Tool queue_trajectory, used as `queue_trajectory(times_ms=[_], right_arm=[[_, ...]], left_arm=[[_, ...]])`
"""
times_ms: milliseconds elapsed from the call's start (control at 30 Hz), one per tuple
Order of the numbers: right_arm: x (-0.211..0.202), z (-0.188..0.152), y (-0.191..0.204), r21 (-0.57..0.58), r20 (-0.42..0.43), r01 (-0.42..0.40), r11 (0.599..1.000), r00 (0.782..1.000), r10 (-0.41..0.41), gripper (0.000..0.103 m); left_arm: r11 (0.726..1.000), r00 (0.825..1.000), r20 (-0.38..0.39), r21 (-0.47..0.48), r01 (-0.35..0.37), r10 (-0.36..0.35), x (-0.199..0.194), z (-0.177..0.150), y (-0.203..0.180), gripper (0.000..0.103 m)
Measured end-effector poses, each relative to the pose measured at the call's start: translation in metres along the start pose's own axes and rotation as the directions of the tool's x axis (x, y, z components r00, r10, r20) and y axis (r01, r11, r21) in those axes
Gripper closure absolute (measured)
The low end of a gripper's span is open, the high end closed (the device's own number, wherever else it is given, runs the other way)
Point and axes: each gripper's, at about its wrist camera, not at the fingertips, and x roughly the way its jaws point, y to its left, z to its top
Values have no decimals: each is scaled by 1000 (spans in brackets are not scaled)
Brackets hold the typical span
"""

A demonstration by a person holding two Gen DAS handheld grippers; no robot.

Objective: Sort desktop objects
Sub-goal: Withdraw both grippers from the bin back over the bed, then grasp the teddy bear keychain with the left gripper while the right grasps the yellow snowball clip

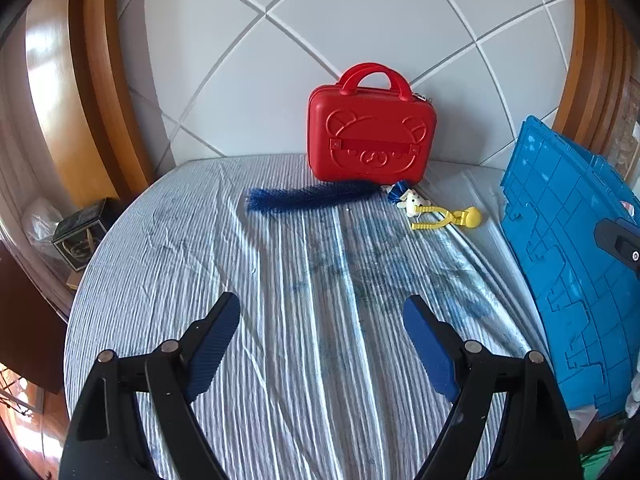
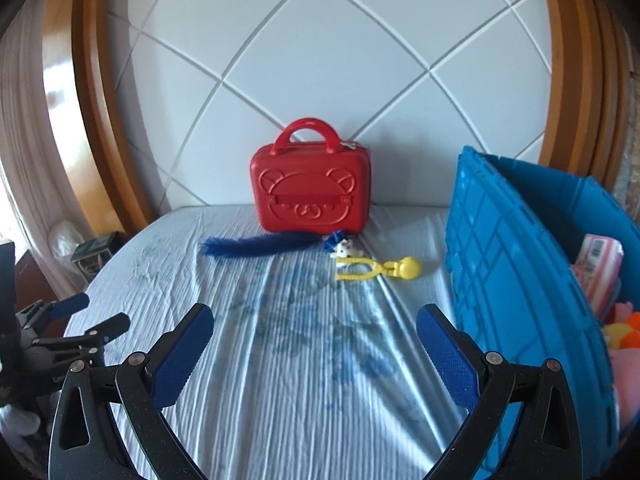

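Note:
A red case with a bear face stands upright against the padded wall at the back. In front of it lie a blue fuzzy tail, a small white plush and a yellow clamp toy. My left gripper hangs open over the striped sheet, well short of them, nothing between its fingers. My right gripper is open and empty too, also short of the toys. The left gripper shows at the left edge of the right wrist view.
A blue plastic crate stands at the right, with a pink striped pack and soft toys inside. A dark box sits beyond the sheet's left edge. Wooden frames flank the wall.

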Motion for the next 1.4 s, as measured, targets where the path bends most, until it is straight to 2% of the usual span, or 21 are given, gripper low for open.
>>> queue_trajectory(times_ms=[200, 400, 700, 800, 967, 1100, 1200, 1300, 1400], right_arm=[[29, 12, 5, -9, -40, 3, 1000, 999, -4, 0], [48, 21, 20, 3, -80, 69, 998, 994, -68, 0], [98, 36, 17, 45, -133, 149, 988, 981, -142, 0], [128, 38, 0, 72, -155, 169, 983, 975, -157, 0], [205, 39, -31, 106, -229, 182, 978, 961, -154, 0], [271, 40, -44, 117, -286, 159, 980, 951, -120, 0], [314, 42, -50, 112, -312, 141, 984, 945, -100, 0], [337, 43, -59, 115, -319, 144, 983, 942, -101, 0], [354, 35, -80, 137, -337, 194, 972, 931, -138, 0]], left_arm=[[999, 1000, -2, -22, 29, -29, 17, 10, 15, 19], [996, 996, -15, -1, 85, -85, 42, 29, 33, 19], [992, 985, -129, 38, 119, -113, 129, 61, 37, 19], [989, 978, -162, 49, 141, -131, 169, 71, 26, 19], [987, 967, -217, 56, 148, -133, 236, 82, 16, 19], [990, 971, -220, 77, 114, -95, 285, 102, 19, 19], [994, 974, -214, 59, 93, -78, 314, 113, 28, 19], [993, 970, -222, 43, 114, -102, 339, 116, 27, 19], [987, 963, -243, 83, 140, -116, 360, 114, 6, 19]])
